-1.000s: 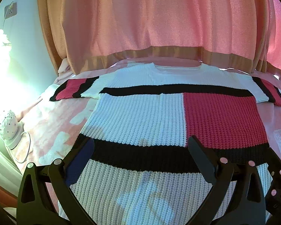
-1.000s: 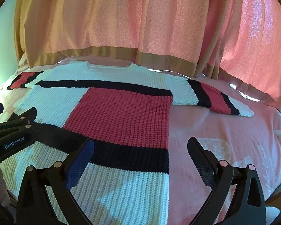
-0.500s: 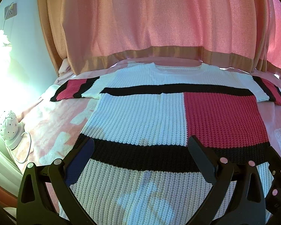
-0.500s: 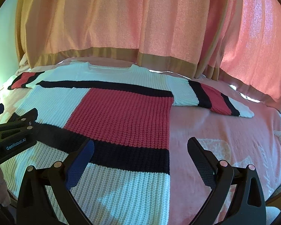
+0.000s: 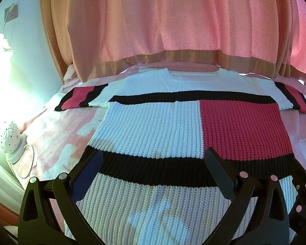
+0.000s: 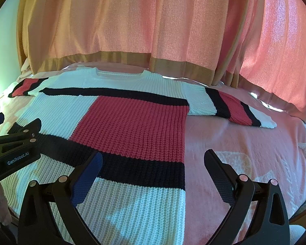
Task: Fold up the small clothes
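Knit sweater (image 5: 153, 126) lay flat, sleeves spread, on bed (image 6: 244, 143), ready for folding. Left gripper (image 5: 153, 163) and right gripper (image 6: 153, 163) hovered above hem, fingers apart, holding nothing.

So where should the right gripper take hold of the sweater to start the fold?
Probably the right sleeve, at its white cuff end. It lies flat and stretched out sideways on the bed, clear of the sweater body. The open right gripper could come in from the right, low, and pinch that loose edge.
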A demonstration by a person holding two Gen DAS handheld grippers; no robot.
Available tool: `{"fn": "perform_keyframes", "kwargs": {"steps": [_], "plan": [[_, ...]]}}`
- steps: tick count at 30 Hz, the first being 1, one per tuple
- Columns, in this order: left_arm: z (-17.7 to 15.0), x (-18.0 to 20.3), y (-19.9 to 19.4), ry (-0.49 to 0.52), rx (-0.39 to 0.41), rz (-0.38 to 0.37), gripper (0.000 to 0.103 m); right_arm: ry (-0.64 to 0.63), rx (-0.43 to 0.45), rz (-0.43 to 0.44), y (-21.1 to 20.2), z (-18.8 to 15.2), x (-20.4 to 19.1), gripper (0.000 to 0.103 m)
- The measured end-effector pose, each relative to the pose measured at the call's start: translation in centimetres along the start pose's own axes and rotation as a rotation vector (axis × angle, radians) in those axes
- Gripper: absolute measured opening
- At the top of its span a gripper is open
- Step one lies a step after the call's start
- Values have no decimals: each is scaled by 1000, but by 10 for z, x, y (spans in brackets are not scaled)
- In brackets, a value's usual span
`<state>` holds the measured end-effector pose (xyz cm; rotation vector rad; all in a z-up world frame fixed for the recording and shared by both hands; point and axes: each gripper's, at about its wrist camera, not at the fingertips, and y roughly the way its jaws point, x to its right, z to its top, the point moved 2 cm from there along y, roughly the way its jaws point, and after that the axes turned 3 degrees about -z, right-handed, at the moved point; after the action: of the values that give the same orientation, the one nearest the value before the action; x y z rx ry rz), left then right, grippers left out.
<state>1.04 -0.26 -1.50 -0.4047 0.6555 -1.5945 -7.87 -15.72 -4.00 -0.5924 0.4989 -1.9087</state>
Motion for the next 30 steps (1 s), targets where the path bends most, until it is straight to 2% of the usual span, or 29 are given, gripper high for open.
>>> {"fn": "perform_keyframes", "kwargs": {"steps": [30], "plan": [[-1, 3, 0, 5, 0, 3, 97, -1, 0, 2, 0, -1, -2, 98]]}}
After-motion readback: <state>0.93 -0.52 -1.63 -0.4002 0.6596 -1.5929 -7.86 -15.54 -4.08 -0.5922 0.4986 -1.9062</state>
